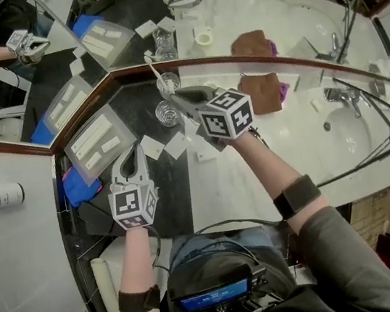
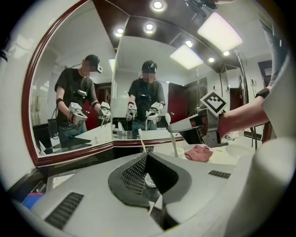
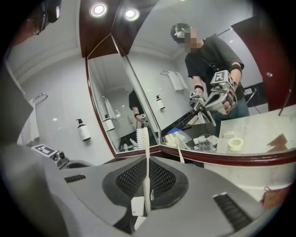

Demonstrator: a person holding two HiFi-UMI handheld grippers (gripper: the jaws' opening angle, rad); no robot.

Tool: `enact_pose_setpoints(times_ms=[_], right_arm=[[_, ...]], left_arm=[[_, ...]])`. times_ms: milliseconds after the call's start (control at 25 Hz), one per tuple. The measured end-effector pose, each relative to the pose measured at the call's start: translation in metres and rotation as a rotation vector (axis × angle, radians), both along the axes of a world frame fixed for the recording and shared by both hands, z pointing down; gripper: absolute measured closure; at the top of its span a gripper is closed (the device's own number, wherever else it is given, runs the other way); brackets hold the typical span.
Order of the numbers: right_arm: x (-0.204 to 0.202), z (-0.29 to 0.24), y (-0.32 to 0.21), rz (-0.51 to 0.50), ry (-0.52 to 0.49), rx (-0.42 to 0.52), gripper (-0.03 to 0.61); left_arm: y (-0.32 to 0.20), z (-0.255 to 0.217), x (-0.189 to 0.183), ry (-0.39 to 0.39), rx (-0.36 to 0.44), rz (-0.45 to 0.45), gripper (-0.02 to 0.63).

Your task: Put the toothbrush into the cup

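**Counter Tally**

Two toothbrushes are showing: near toothbrush and far toothbrush. Two cups are standing at twelve o'clock: front cup, back cup. One brown cloth is lying at one o'clock, one pump bottle at nine.

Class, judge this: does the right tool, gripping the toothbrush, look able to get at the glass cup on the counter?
Probably yes: the right tool is close to the glass cup, with the toothbrush clamped in it and nothing standing between them.
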State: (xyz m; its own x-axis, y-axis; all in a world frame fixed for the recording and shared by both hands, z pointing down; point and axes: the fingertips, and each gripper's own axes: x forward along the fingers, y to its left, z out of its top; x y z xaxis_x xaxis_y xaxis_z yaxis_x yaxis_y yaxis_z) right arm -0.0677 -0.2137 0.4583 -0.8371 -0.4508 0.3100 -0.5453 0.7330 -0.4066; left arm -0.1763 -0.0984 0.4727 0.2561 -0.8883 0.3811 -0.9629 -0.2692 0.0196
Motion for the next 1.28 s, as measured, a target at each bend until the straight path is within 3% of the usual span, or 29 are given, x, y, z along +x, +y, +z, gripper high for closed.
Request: enact_pose_setpoints(times_ms=[360,680,960,1280], right_arm=[[0.008,0.027,0.101,-0.294,0.286,0.048,0.545],[0.015,0.094,0.189,-0.516,0.526,0.085,0.545],[0.017,0.152,0.224,-0.594,0.74,0.099,0.545],[0.008,0.201,0.235,-0.586,0.881,0.099,0.545]], left_arm=[[0.022,0.0,-0.001,0.016,-0.002,-0.044,0.612],[0.04,0.007,-0.01,0.025,-0.016,-0.075,0.612],[0.056,0.015,-0.024,0.029,-0.032,-0.094,0.612],[0.074,0.029,-0.044,0.027,-0.057,-0.105,0.612]])
